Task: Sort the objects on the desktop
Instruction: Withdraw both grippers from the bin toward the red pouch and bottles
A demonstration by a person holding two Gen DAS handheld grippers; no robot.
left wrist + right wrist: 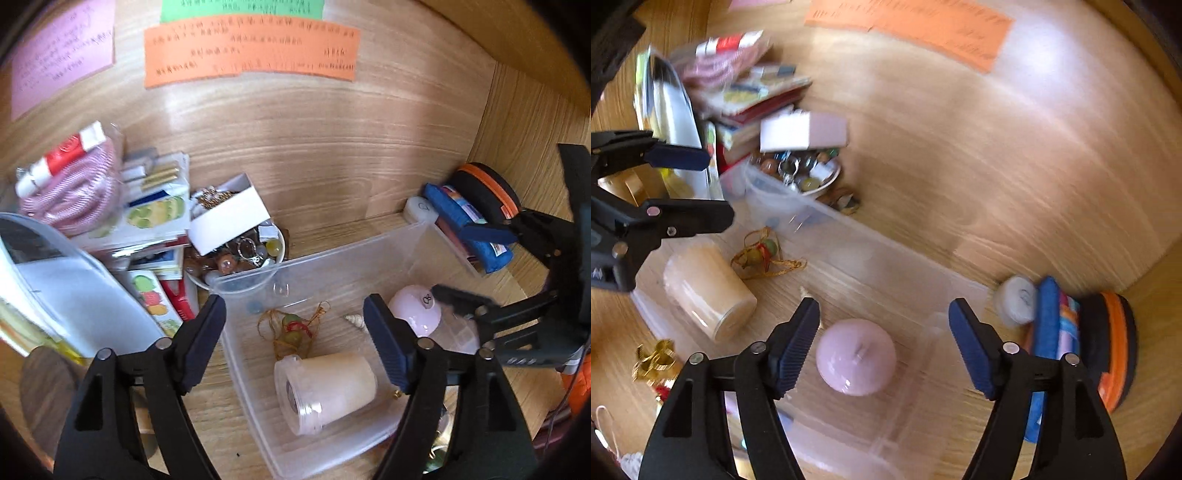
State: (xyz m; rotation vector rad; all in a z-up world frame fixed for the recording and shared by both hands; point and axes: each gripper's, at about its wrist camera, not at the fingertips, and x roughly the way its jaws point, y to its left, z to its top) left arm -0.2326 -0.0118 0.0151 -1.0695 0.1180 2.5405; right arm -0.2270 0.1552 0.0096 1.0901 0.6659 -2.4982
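Observation:
A clear plastic bin (332,258) sits on the wooden desk. In it lie a cream candle jar (328,387), a gold-string ornament (291,328), a small shell (354,320) and a pink round case (415,312). My left gripper (295,343) is open and empty above the bin, over the jar. My right gripper (882,343) is open and empty, just above the pink round case (856,356) inside the bin (871,243). The jar (709,290) and ornament (764,254) also show in the right wrist view, which is blurred. The right gripper shows in the left wrist view (476,266).
A bowl of beads and trinkets (240,254) with a white box (229,218) stands behind the bin. Books and a pink coil (74,192) are stacked at left. A blue pouch (469,221), black-orange case (487,192) and white disc (421,208) lie at right. Gold clips (655,360) lie in front.

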